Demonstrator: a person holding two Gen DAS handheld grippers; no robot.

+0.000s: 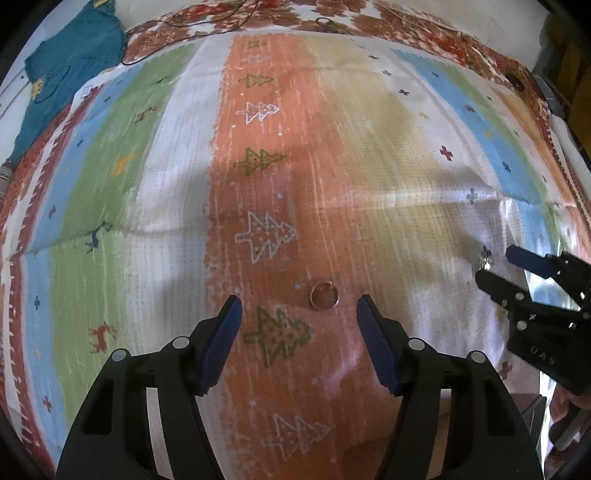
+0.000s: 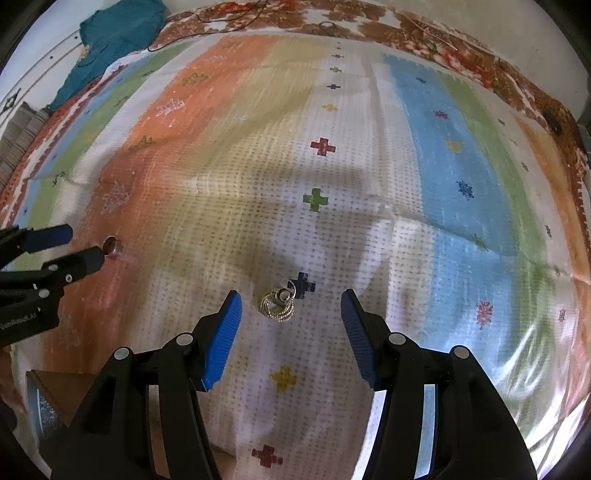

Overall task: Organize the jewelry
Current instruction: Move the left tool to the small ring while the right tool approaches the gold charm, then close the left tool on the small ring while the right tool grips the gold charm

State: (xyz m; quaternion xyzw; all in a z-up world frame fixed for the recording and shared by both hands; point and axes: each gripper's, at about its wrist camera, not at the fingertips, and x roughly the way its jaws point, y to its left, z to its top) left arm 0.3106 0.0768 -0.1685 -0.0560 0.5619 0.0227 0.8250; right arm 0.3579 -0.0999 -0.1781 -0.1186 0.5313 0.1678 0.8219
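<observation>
**Hovering over the jewelry: both grippers open above the striped cloth**

Pointing steeply down at the bed, the left gripper (image 1: 299, 306) has its black arms and dark blue ribbed pads spread apart, nothing between them but fabric. Just past its fingertips, closer to the right-hand pad, lies a small round metal ring (image 1: 324, 294), flat on the orange stripe beside a green tree motif, untouched by either pad.

Over on the right wrist view, the right gripper (image 2: 291, 302) is also open, bright blue pads well apart. Sitting between and just beyond the tips is a little heap of silvery chain and hoops (image 2: 277, 302), resting on the white stripe right beside a dark blue cross; no pad touches it.

Each gripper peeks into the other's view: the right one shows at the left camera's right edge, near that silvery heap; the left one enters the right camera's left edge, its tips close to the ring.

Beneath it all spreads the striped woven bedcover (image 1: 369, 166) in green, white, orange, beige and blue. Farther back, a brown floral blanket (image 2: 369, 22) borders it, a thin dark cord (image 1: 192, 27) trails across, and a crumpled teal garment (image 1: 70, 70) sits at the far left corner.
</observation>
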